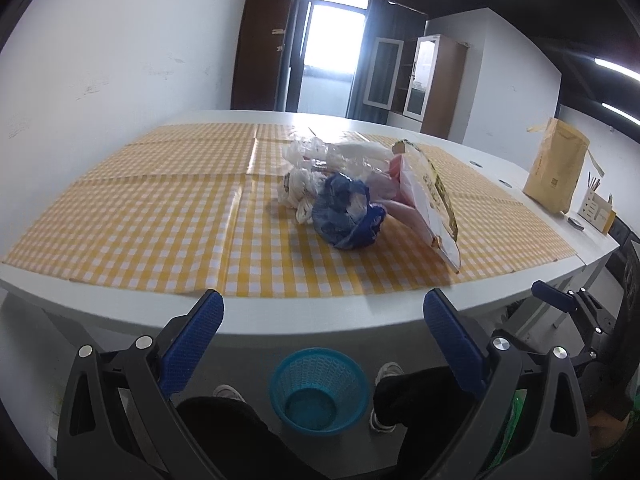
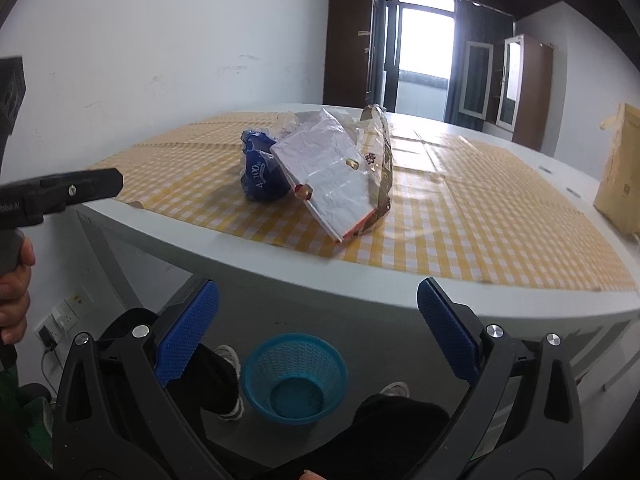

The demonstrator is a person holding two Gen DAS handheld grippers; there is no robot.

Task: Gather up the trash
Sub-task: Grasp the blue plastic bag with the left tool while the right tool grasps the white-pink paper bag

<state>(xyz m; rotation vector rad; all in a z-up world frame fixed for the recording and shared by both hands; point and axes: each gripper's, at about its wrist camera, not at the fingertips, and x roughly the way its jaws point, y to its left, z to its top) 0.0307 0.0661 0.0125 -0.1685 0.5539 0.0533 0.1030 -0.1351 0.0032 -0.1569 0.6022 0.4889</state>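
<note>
A heap of trash lies on the yellow checked cloth: a crumpled blue wrapper (image 1: 346,216) (image 2: 262,172), clear and white plastic bags (image 1: 316,168), and a large white snack bag (image 1: 430,204) (image 2: 332,176) leaning on the heap. On the floor under the table's near edge stands a blue mesh bin (image 1: 318,388) (image 2: 294,376). My left gripper (image 1: 324,336) hangs open in front of the table edge, above the bin, nothing between its blue pads. My right gripper (image 2: 318,328) is open too, held likewise short of the table; in the left wrist view it shows at the right edge (image 1: 560,300).
The white table (image 1: 120,300) curves round, wall close on the left. A tan paper bag (image 1: 556,168) (image 2: 620,184) and a small box of pencils (image 1: 598,208) stand at the far right. A person's legs and shoes (image 1: 388,376) flank the bin. A hand (image 2: 14,280) holds the left tool.
</note>
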